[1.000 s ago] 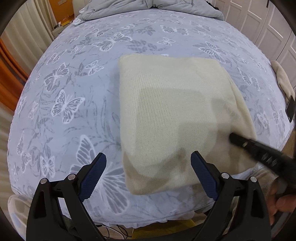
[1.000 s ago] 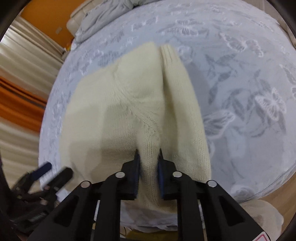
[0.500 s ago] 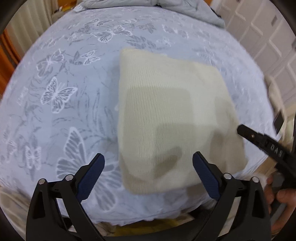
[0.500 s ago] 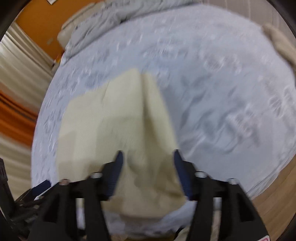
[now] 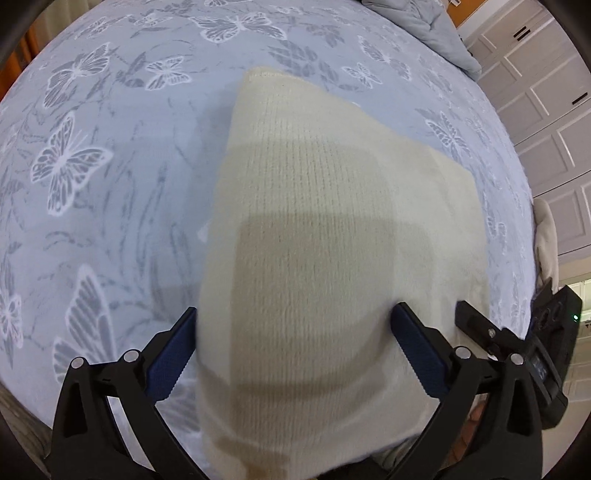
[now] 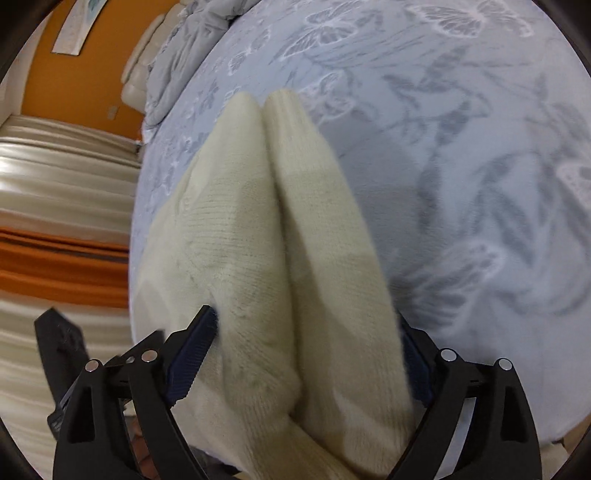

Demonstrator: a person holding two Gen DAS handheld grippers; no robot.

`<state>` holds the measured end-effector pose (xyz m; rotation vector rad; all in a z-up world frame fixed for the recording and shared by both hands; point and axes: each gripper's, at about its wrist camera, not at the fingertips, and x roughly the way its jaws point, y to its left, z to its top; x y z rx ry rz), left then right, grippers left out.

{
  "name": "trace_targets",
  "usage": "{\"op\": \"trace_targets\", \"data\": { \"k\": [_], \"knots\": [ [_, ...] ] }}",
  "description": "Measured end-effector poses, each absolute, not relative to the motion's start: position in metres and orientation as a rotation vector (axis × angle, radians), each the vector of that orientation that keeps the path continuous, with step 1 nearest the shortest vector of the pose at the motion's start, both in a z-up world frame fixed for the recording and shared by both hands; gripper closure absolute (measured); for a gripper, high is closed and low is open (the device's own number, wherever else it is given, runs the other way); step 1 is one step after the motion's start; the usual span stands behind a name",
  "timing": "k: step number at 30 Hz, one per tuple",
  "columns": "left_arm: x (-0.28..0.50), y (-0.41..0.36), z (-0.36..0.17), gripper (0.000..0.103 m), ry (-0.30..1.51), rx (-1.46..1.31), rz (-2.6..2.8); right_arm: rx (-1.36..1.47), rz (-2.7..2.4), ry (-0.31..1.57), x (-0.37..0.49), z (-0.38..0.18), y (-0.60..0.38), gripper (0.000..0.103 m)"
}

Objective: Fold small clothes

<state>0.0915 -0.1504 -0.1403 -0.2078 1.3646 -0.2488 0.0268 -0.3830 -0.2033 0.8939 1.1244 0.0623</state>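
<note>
A cream knitted garment (image 5: 332, 258) lies folded on the butterfly-print bed cover (image 5: 92, 166). My left gripper (image 5: 295, 354) is open, its blue-padded fingers on either side of the garment's near edge. In the right wrist view the garment (image 6: 280, 240) shows two long folded parts side by side. My right gripper (image 6: 306, 354) is open, with the near end of the cloth between its fingers. The right gripper also shows at the right in the left wrist view (image 5: 517, 350).
A grey duvet (image 5: 424, 26) is bunched at the far end of the bed. White cupboard doors (image 5: 546, 110) stand to the right. Another cream cloth (image 5: 546, 240) lies at the bed's right edge. Cream and orange curtains (image 6: 62, 221) hang on the left.
My right gripper has opened from shut on the garment and now straddles its near end. Both grippers have moved closer over the garment's near edge.
</note>
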Motion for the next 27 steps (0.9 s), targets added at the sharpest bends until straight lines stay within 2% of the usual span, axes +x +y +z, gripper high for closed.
{"op": "trace_targets", "data": {
  "k": [7, 10, 12, 13, 14, 15, 16, 18, 21, 23, 27],
  "knots": [
    [0.102, -0.154, -0.150, 0.005, 1.382, -0.209, -0.248, 0.875, 0.097, 1.111, 0.036, -0.204, -0.377, 0.012],
    [0.103, -0.155, -0.150, 0.005, 1.385, -0.208, -0.246, 0.875, 0.111, 1.102, 0.039, -0.204, -0.374, 0.018],
    [0.103, -0.155, -0.147, 0.007, 1.383, -0.191, -0.253, 0.899, 0.149, 1.082, 0.041, -0.201, -0.372, 0.040],
    [0.102, -0.155, -0.145, 0.014, 1.376, -0.185, -0.256, 0.906, 0.154, 1.070, 0.039, -0.199, -0.373, 0.046],
    [0.099, -0.154, -0.139, 0.018, 1.365, -0.180, -0.262, 0.928, 0.161, 1.048, 0.035, -0.196, -0.377, 0.056],
    [0.097, -0.154, -0.135, 0.027, 1.357, -0.173, -0.268, 0.949, 0.168, 1.030, 0.030, -0.194, -0.380, 0.061],
    [0.093, -0.152, -0.127, 0.035, 1.348, -0.173, -0.283, 0.974, 0.177, 1.005, 0.024, -0.191, -0.383, 0.063],
    [0.087, -0.148, -0.115, 0.039, 1.349, -0.202, -0.319, 0.981, 0.191, 0.965, 0.011, -0.179, -0.385, 0.064],
    [0.077, -0.138, -0.111, 0.039, 1.392, -0.290, -0.374, 1.000, 0.201, 0.945, -0.009, -0.170, -0.389, 0.064],
    [0.072, -0.139, -0.121, 0.037, 1.414, -0.289, -0.389, 0.986, 0.155, 0.999, -0.009, -0.176, -0.387, 0.063],
    [0.070, -0.143, -0.144, 0.016, 1.423, -0.291, -0.323, 0.947, 0.092, 1.083, 0.008, -0.191, -0.379, 0.050]
  ]
}}
